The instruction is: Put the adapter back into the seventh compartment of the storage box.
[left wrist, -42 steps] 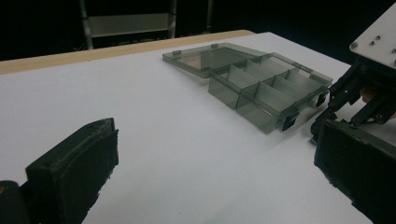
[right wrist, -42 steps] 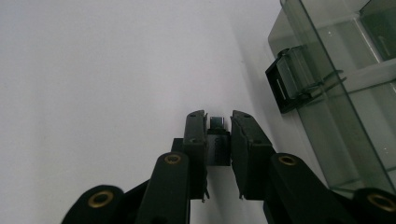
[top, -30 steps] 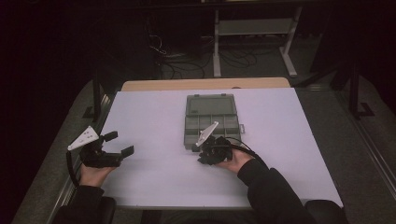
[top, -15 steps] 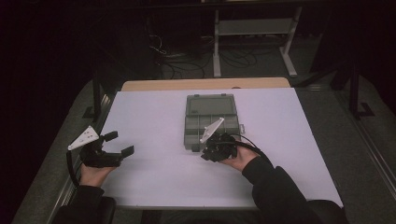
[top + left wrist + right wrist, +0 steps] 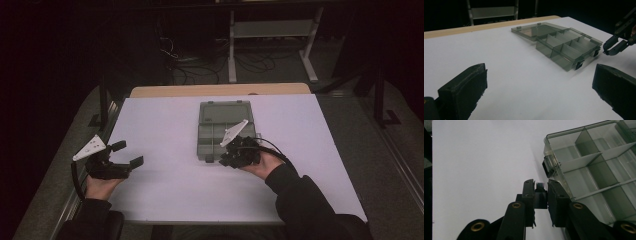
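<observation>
The right claw (image 5: 541, 188) is closed on a small dark latch (image 5: 540, 196), which sits between its 2 jaws at the near edge of the box (image 5: 599, 167). In the right claw's own view, a 2nd latch (image 5: 548, 168) is just ahead of the claw, on the same front wall, and it hangs down, already loose. In the high view the right claw (image 5: 226, 159) is at the near right corner of the box (image 5: 215, 140), touching it.

The box lies on the white bench (image 5: 165, 125) with its lid (image 5: 534, 30) folded back flat on the far side of the claw, so the opening looks done. The compartments near the claw look empty. I judge that what remains is only to let go of the latch, or to fill or close the box; which of them, the pictures do not tell.

The left claw (image 5: 126, 154) is open and holds nothing. It rests well apart from the box, on the left part of the bench.
</observation>
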